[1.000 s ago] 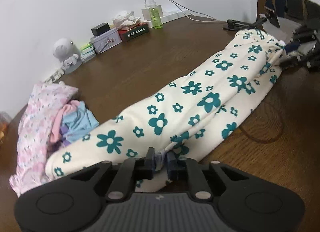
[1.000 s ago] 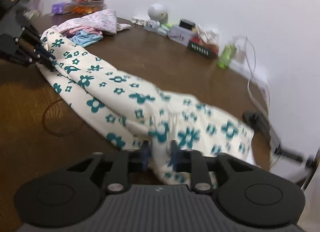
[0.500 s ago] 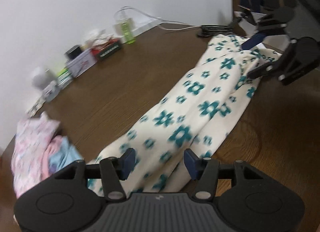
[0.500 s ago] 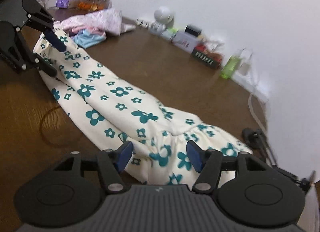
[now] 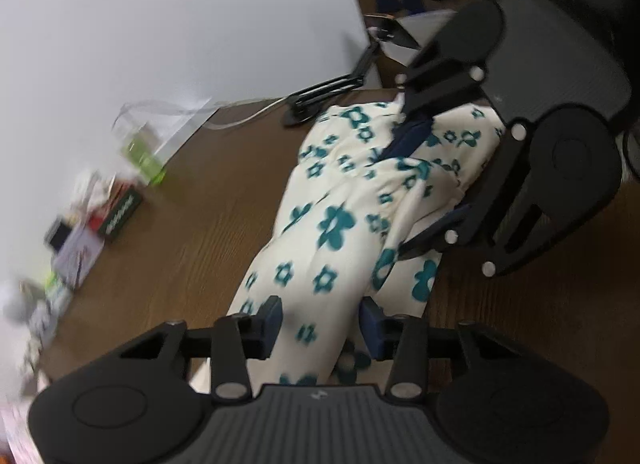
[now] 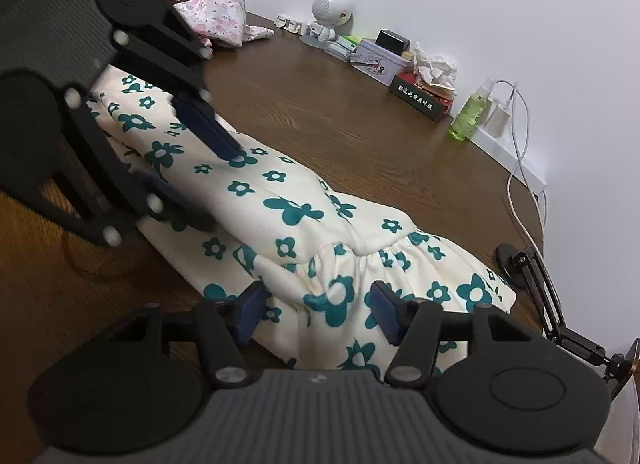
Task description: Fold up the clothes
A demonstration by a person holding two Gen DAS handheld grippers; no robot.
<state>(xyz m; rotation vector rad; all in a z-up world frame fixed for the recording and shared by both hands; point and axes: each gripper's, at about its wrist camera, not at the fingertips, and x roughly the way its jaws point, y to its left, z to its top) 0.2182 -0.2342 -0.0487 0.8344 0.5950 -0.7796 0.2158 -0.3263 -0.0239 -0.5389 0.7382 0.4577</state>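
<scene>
Your garment [image 6: 280, 199], a cream piece printed with teal flowers, lies lengthwise in a long folded band on the brown wooden table [image 6: 360, 123], and everything else is placed from it. On its wall side the tabletop is bare wood, the widest free room you have. On its near side, toward you, a strip of bare wood runs along the band. Beyond the bare wood, against the wall, sit a tissue box [image 6: 424, 97], a small tin [image 6: 378, 61], a green bottle [image 6: 468, 115] and a white charger with cable [image 6: 516, 135]. Past the gathered waist end, a black clamp arm [image 6: 536, 280] stands at the table's edge, close to the cloth. Past the opposite end, a pile of pink floral clothes [image 6: 218, 19] rests near the corner. Your left gripper [image 5: 320, 320] has its fingers spread, one on each side of the band, holding nothing. Your right gripper [image 6: 316, 308] is likewise spread, straddling the gathered waist, gripping nothing. The cloth looks thick and soft, with a ruffled elastic waist [image 6: 360, 256] and a fold ridge down its length. The left view is blurred.
</scene>
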